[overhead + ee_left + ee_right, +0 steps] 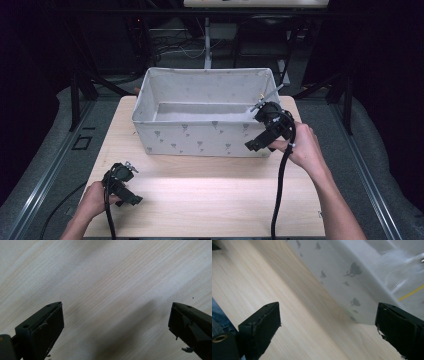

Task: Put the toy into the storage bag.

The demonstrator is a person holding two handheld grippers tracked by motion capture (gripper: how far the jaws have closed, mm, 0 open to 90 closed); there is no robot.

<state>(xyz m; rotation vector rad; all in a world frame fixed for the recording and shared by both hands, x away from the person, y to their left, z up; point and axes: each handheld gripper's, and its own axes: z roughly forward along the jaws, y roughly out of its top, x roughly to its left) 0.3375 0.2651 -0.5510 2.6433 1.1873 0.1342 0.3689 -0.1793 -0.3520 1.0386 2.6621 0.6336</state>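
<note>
The pale wooden surface [210, 192] takes up the middle of the high view, its grain running left to right. At its far half stands a large fabric box [200, 135], light grey with small dark printed figures, open at the top; what lies inside cannot be made out. The box's near wall faces the person, and in the right gripper view the same printed wall [342, 277] rises from the wood just beyond the jaws.

The right tongs [257, 145] are held at the near right corner of the box, just beside its wall, in the person's right hand [300, 147]. Its jaws stand wide apart with nothing between them, the wood and the foot of the box showing in the gap.

The left tongs [131, 200] sit low at the near left of the surface, well apart from the box, in the left hand [92, 200]. Its jaws are likewise spread wide over bare wood [112, 290], holding nothing.
</note>
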